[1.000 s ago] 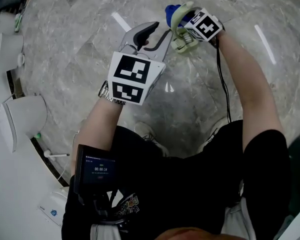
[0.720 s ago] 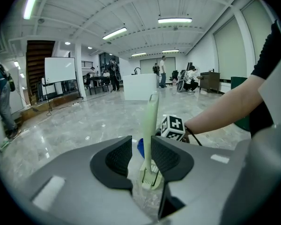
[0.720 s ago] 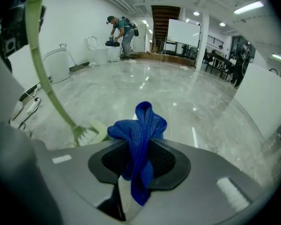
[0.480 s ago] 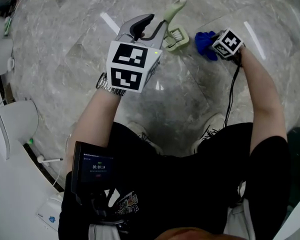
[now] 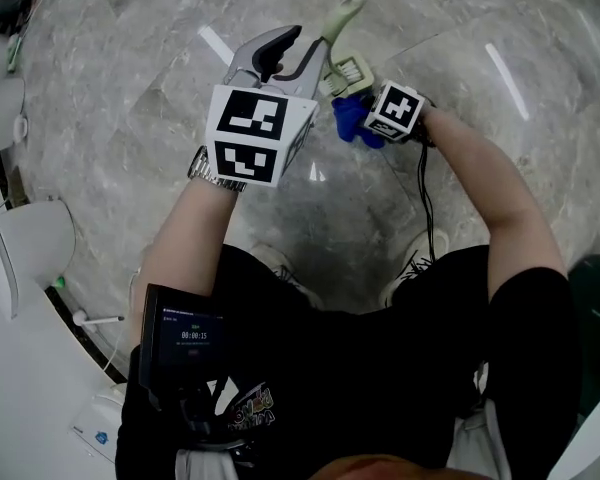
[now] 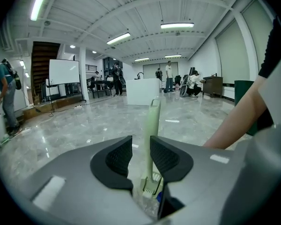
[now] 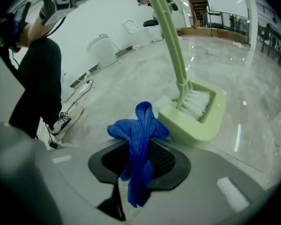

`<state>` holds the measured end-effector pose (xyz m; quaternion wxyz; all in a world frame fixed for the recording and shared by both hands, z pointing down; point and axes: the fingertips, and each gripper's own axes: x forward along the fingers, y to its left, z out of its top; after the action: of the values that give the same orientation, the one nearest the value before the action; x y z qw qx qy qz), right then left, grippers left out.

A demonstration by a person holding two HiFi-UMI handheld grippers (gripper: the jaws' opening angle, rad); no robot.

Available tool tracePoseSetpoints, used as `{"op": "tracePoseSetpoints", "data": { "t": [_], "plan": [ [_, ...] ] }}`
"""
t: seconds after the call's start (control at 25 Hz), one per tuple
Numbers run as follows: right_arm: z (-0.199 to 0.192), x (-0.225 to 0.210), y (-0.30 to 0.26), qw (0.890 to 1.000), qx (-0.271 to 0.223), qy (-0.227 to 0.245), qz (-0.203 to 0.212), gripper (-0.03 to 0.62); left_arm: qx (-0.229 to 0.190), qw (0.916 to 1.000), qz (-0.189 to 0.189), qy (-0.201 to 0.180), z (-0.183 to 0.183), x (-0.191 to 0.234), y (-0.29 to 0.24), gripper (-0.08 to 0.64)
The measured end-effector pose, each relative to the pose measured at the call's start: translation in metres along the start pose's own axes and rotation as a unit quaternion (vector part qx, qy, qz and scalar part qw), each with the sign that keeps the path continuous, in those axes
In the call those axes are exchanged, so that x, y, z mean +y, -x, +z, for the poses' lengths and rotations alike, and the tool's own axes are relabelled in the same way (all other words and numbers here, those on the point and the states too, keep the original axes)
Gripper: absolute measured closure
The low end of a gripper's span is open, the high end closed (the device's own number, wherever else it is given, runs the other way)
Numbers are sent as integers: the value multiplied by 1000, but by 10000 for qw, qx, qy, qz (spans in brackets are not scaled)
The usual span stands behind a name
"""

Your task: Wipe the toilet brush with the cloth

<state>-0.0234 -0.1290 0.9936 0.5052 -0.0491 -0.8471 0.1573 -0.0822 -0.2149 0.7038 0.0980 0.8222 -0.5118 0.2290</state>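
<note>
- The left claw (image 6: 140,149) is narrowed onto the pale green handle of the toilet brush (image 6: 152,121). Its jaws have just been closing, and the handle stands upright between the black ribbed pads (image 6: 118,157), close against the right-hand one.
- Just under that claw's tips the lower end of the brush shows, with a scrap of blue beside it.
- The right claw (image 7: 140,161) is clamped on the blue cloth (image 7: 136,125). The cloth is bunched between the jaws, with one fold rising above the tips and a tail hanging down toward the camera.
- Just beyond the right claw's tips is the brush head (image 7: 196,109), white bristles set in a green scoop-shaped shell, with the handle slanting up and away from it. The cloth's top fold reaches the shell's near edge; whether the two touch cannot be told.
- In the head view the right claw sits just to the right of the left claw's tips. The cloth lies between the two claws, directly below the brush head, and the brush is held clear of the ground.
- Well below both claws lies the grey marble floor (image 5: 130,88).
- Far off to the left of the right claw, a white toilet (image 7: 101,45) stands by the wall.
- Far ahead of the left claw are a whiteboard (image 6: 64,71), a white block (image 6: 143,92) and several people standing about the hall.
</note>
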Motion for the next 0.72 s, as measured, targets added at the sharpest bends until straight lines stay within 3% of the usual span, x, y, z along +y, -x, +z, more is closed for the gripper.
{"op": "tracePoseSetpoints", "data": {
  "t": [0.16, 0.44, 0.52, 0.64, 0.72],
  "plan": [
    [12, -11, -10, 9995, -25, 98, -307, 473, -51, 9998, 186, -37, 0, 14, 16, 439],
    [41, -42, -14, 9946, -276, -173, -981, 472, 62, 9992, 383, 0, -13, 33, 28, 439],
    [43, -36, -17, 9962, -247, -152, -823, 472, 32, 9992, 407, -7, -13, 36, 30, 439],
    [34, -7, -13, 9998, -48, 173, 39, 472, -41, 9985, 518, 169, -10, 43, 29, 439],
    [17, -3, -1, 9990, 127, 291, 313, 474, -47, 9976, 615, 328, -9, 48, 26, 437]
  ]
}}
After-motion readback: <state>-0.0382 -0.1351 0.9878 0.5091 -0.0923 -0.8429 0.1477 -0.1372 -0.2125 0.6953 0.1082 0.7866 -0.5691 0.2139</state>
